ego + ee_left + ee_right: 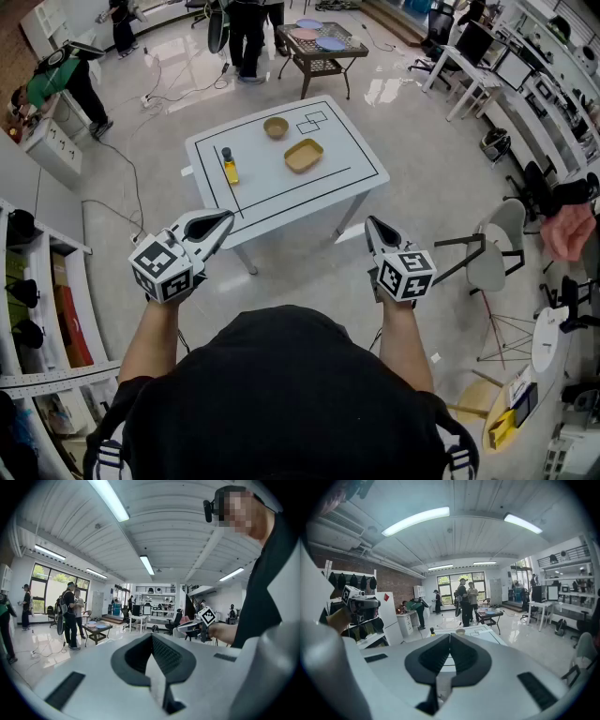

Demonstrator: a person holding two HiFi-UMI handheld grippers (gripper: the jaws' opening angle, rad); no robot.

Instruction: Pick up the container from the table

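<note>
Sitting near bowl [276, 127], container [303, 156] (tan).

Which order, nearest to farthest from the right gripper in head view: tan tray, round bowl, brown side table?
1. tan tray, mid-table, nearest the right gripper.
2. round bowl, behind the tray, near the far edge.
3. brown side table, beyond, on the floor.

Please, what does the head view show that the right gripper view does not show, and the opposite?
Only the head view: the rectangular tan container and the marker cube on the right tongs. Only the right gripper view: the ceiling lights and the brick wall. Both: the white table, the yellow bottle, the round bowl and the left tongs.
</note>
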